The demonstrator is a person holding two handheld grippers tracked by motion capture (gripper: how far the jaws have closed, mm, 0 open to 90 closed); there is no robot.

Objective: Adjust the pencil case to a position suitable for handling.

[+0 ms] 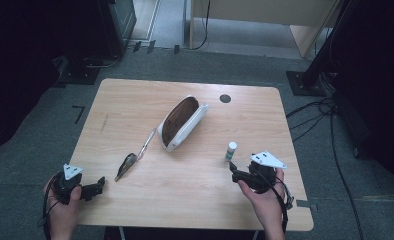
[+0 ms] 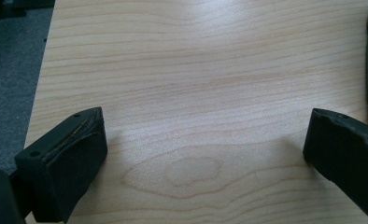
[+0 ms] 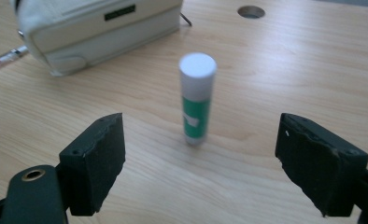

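A white pouch with a brown inside lies open in the middle of the wooden table. A small green and white tube stands upright to its right; in the right gripper view the tube stands just ahead of my right gripper, between its open jaws, untouched. A pen and a dark clip-like item lie left of the pouch. My left gripper rests open at the table's near left, over bare wood.
A round cable hole sits in the table behind the pouch. Cables trail on the grey floor at the right. A dark stand base is at the back right corner.
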